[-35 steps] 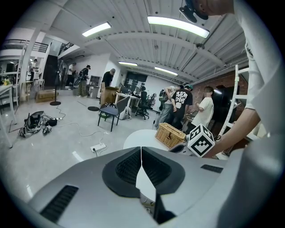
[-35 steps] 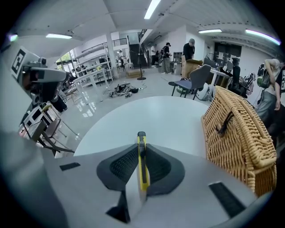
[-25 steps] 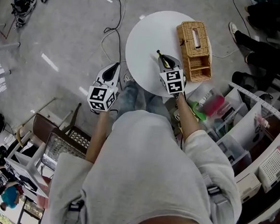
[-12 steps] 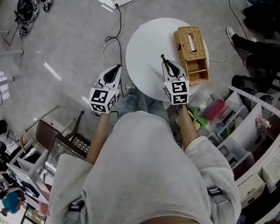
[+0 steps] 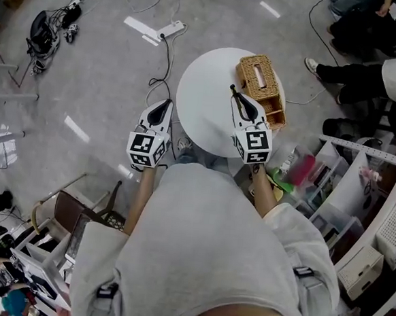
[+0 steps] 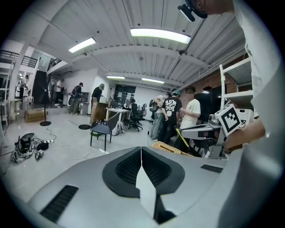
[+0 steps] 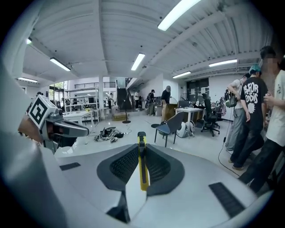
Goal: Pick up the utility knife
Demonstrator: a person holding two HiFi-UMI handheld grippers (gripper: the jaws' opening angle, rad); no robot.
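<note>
**A:** Start wide. What was under the hands?

**B:** A round white table (image 5: 197, 120), with a wicker basket (image 5: 262, 84) at its far right edge. Both grippers were out in front of the person. The left gripper (image 5: 166, 105) was off the table's left rim, and the right gripper (image 5: 234, 92) was over the tabletop, just beside the basket.

**A:** And their jaws?

**B:** The left gripper's jaws were pressed together with nothing between them. The right gripper's were drawn in narrow and clamped on the utility knife (image 7: 141, 162). So the knife was in that grip, not lying on the table. The right gripper view showed only the room beyond it.

**A:** How was it seated?

**B:** On edge, lengthwise along the jaws, with the ribbed pads (image 7: 124, 164) on its two flat sides. The dark front end stuck out just past the jaw tips, and the yellow body ran back between the pads.

**A:** How would you expect it to handle?

**B:** Light and stiff, I'd judge. It was a slim, hard body that shouldn't flex or crush. The casing looked smooth, so it could slide or pivot if pinched near one end. Mid-body across the flat sides, as it was held, seemed the sound place to take it. I couldn't tell whether the blade was out, so I'd keep the front end clear of everything.
</note>
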